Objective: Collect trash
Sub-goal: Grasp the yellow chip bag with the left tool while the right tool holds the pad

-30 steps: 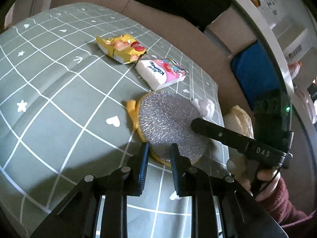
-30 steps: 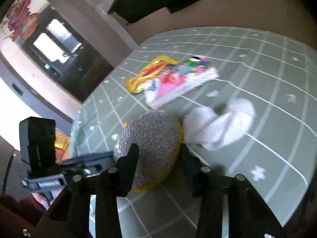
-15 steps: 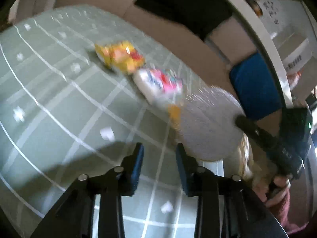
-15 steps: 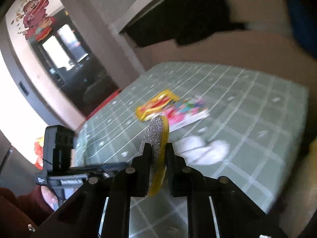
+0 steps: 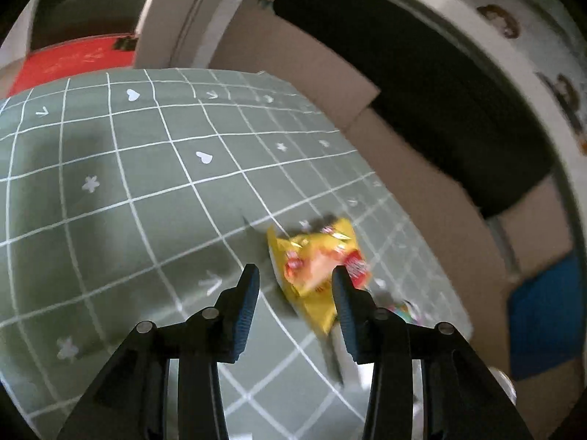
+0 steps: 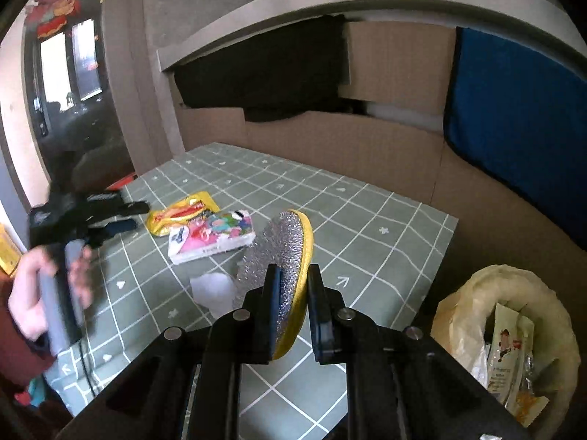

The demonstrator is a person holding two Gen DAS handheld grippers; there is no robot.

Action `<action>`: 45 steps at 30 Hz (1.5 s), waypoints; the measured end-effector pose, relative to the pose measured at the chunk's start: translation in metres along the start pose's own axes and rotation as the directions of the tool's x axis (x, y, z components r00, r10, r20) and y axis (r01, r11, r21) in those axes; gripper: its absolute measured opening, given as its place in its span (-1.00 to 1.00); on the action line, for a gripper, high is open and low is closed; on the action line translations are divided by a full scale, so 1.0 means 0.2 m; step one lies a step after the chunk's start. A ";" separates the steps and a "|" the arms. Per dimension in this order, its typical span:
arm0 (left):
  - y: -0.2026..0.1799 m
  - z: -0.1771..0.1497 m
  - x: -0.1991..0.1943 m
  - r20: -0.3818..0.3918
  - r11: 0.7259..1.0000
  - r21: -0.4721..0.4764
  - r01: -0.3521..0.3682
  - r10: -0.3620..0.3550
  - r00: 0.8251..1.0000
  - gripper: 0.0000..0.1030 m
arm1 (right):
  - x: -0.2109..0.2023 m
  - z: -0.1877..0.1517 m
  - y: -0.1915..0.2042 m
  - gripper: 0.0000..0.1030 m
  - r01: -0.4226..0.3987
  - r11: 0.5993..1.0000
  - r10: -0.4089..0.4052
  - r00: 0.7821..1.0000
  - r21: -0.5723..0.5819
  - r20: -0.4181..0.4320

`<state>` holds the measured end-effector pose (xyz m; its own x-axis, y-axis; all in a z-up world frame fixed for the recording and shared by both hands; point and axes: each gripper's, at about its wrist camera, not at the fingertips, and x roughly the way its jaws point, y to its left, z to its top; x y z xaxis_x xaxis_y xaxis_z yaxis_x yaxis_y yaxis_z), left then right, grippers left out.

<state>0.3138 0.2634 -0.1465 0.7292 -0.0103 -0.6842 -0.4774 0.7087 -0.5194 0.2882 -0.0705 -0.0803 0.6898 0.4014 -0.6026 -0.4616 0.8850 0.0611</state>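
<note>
With the round scouring pad (image 6: 290,256) already clamped edge-on in the right tongs (image 6: 293,293) and lifted clear of the bench (image 6: 385,253), the step in hand looks like carrying it over to the lined bin (image 6: 513,330) that stands off the bench's near right corner, already holding some wrappers. To do that well, keep the jaws pressed together on the pad until it hangs squarely above the bin's mouth; the pad is gripped only near its lower rim, so a quick swing could let it pivot or slip. Release low, so it drops inside the liner rather than catching the rim.

The left tongs (image 5: 293,286) are empty and their jaws are opening, aimed at the yellow snack wrapper (image 5: 315,267) lying toward the bench's far left side. One finger already overlaps the wrapper's right edge in the left wrist view, so the approach wants shifting a little to bracket the crumpled middle. Thin foil lies flat, so the tips probably need to come down close to the surface before closing.

The pink tissue pack (image 6: 212,236) lies just beside that wrapper, and a crumpled white tissue (image 6: 214,289) sits nearer the front edge; both wait their turn.
</note>
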 end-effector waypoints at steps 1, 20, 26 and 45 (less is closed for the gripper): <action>-0.02 0.00 0.03 -0.006 1.000 -0.006 -0.023 0.023 1.000 -0.21 | -0.01 -0.01 -0.01 -0.74 -0.006 1.000 0.006 1.000 0.003 -0.001; -0.01 -0.35 -0.34 -0.186 0.948 0.287 0.138 -0.086 0.979 -0.92 | -0.11 -0.04 -0.01 -0.73 -0.019 1.000 0.019 1.000 -0.015 0.004; 0.03 -0.48 -0.47 -0.223 0.924 0.319 0.210 -0.142 0.964 -0.92 | -0.13 -0.07 0.04 -0.67 -0.082 0.996 0.081 0.996 -0.026 -0.031; 0.00 -0.50 -0.55 -0.279 0.894 0.312 0.323 -0.239 0.930 -0.30 | -0.08 -0.11 0.06 -0.74 -0.075 0.997 0.077 0.995 0.035 -0.057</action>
<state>0.1849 0.1936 -0.1231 0.6558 -0.3755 -0.6550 -0.0384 0.8498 -0.5257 0.2602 -0.0721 -0.0885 0.6193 0.4542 -0.6405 -0.4925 0.8600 0.1336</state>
